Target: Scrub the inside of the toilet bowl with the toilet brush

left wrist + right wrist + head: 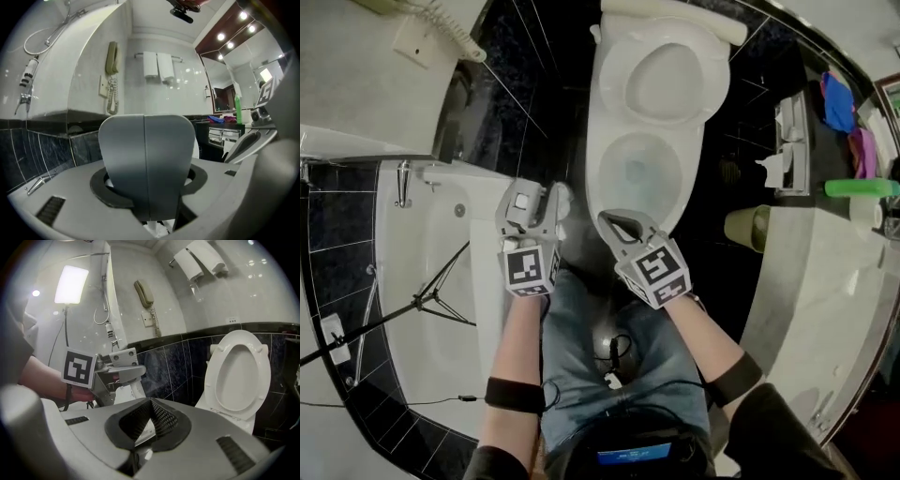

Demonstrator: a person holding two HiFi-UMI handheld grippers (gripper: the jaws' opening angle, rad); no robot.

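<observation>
White plastic is what I have to work with: a slim pale stem that I take for the toilet brush (136, 390) hangs below the left gripper (536, 199), near and just left of the toilet bowl (596, 173). In the left gripper view the two pads stand face to face with only a seam between them, and a white scrap shows at their root. That view is crowded, so I read this as a grip on the brush handle rather than an empty close, though I can't swear to it. The right gripper (614, 223) sits near the bowl's front rim, its jaws pinched together at the tips with nothing in them. The lid (670, 80) is up at the far side, so the bowl is open to reach into. I judge the brush to be light and stiff along its stem, with the weight and drag at the bristle end. That end is out of sight, so I can't say how worn it is. The smooth round handle looks prone to turning in flat pads once the bristles bite on glazed porcelain. I'd want the hold high on the stem, squarely across it, and the right gripper free to steady it lower down. The bowl is hard and glossy, so firm pressure should do it no harm, but a hard flick may splash.
</observation>
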